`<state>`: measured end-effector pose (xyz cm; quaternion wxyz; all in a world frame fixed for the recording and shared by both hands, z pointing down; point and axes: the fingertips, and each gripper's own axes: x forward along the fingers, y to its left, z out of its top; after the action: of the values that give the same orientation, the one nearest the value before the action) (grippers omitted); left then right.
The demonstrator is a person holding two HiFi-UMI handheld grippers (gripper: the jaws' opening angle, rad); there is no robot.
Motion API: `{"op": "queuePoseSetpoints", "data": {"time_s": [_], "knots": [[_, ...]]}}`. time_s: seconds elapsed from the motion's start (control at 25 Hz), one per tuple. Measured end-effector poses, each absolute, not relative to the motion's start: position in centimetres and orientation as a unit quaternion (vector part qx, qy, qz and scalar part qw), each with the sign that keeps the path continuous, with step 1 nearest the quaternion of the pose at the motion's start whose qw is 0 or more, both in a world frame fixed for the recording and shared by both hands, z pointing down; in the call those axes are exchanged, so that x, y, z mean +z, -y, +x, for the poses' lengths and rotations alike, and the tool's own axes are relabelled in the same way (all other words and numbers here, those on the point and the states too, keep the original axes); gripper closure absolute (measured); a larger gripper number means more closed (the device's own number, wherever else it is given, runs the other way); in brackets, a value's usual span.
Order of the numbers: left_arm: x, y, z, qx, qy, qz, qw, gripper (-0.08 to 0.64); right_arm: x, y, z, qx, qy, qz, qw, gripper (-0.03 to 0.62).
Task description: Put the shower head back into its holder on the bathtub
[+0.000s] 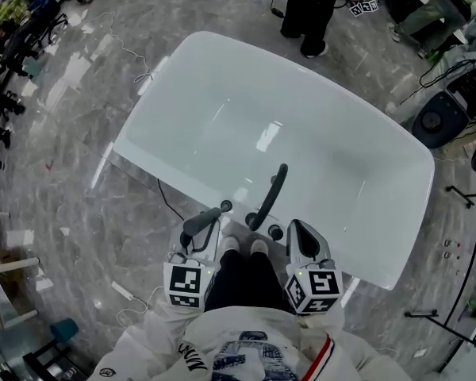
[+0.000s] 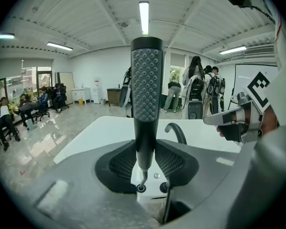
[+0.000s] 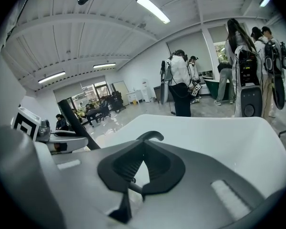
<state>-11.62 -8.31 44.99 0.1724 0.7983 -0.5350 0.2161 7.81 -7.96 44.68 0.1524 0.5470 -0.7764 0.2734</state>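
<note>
My left hand-held gripper (image 2: 146,146) is closed on the handle of the dark grey, stick-shaped shower head (image 2: 146,80). The ribbed pads press it from both sides. It stands nearly upright between the jaws, with its dotted spray face turned toward me. Its thin lower end reaches down to the small dark ring of the holder (image 2: 140,188), just below my jaws on the near rim of the glossy white bathtub (image 1: 222,117). It looks to be at the mouth of the holder, not yet seated.

My right hand-held gripper (image 3: 144,146) has its jaws together at the tips with nothing in them. It hangs off to the right of my left one, over the same rim.

To finish well, I should keep the handle in line with the ring and lower it straight. If it tilts, I think the taper will catch on the edge. I should hold my grip firm until the handle sits in the holder and carries its own weight, and only then let the jaws part.

The black curved spout (image 2: 176,130) stands just ahead and right of my left jaws. A small dark knob (image 2: 164,187) sits right beside the ring, so I must not drift that way.
</note>
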Motion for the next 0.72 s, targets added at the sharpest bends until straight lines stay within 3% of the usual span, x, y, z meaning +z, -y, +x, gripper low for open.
{"op": "queuePoseSetpoints", "data": {"time_s": [0.72], "knots": [[49.9, 9.4, -12.1, 0.229, 0.516, 0.803, 0.188, 0.432, 49.1, 8.7, 7.8, 0.287, 0.752, 0.573, 0.155, 0.586]]}}
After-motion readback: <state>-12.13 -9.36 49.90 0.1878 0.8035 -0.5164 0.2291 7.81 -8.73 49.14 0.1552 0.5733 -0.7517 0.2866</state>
